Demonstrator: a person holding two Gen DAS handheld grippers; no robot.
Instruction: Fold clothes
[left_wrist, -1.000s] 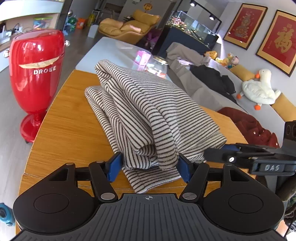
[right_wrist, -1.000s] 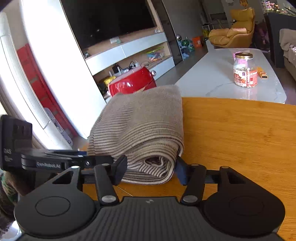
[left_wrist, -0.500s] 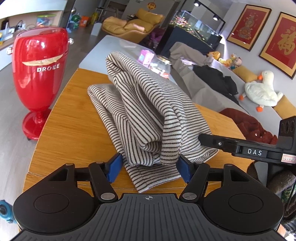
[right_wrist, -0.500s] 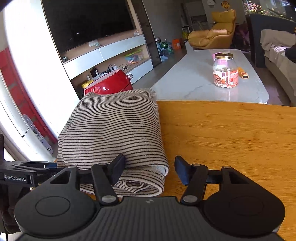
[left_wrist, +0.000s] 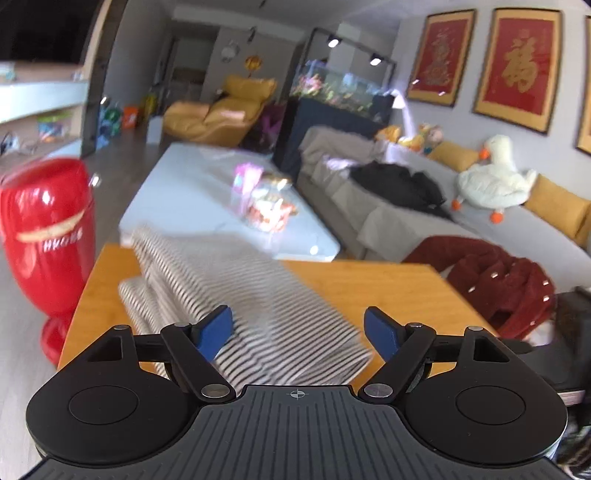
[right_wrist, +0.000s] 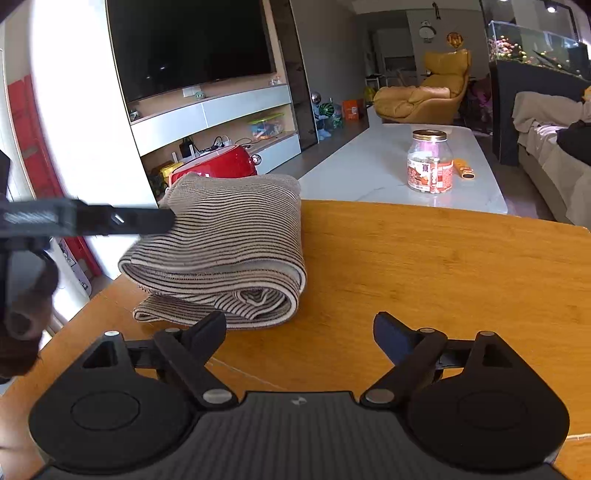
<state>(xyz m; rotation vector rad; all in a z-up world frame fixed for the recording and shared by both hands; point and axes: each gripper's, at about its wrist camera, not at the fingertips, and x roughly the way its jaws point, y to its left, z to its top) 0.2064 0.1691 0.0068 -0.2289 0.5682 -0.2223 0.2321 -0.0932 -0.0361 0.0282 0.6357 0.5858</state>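
Observation:
A beige and black striped garment (right_wrist: 225, 254) lies folded in a thick bundle on the wooden table (right_wrist: 424, 266), near its left edge. It also shows, blurred, in the left wrist view (left_wrist: 258, 314). My left gripper (left_wrist: 299, 336) is open and empty, raised just above the near end of the bundle. In the right wrist view the left gripper (right_wrist: 85, 221) reaches in from the left over the bundle. My right gripper (right_wrist: 299, 332) is open and empty, low over the table just in front of the bundle.
A red goblet-shaped bin (left_wrist: 44, 240) stands on the floor left of the table. A white coffee table (right_wrist: 406, 177) with a jar (right_wrist: 430, 166) lies beyond. A grey sofa (left_wrist: 406, 210) with clothes and a dark red coat (left_wrist: 491, 273) is to the right.
Both grippers opened and let go of the striped garment, then pulled back and up. The bundle now rests folded on the table.

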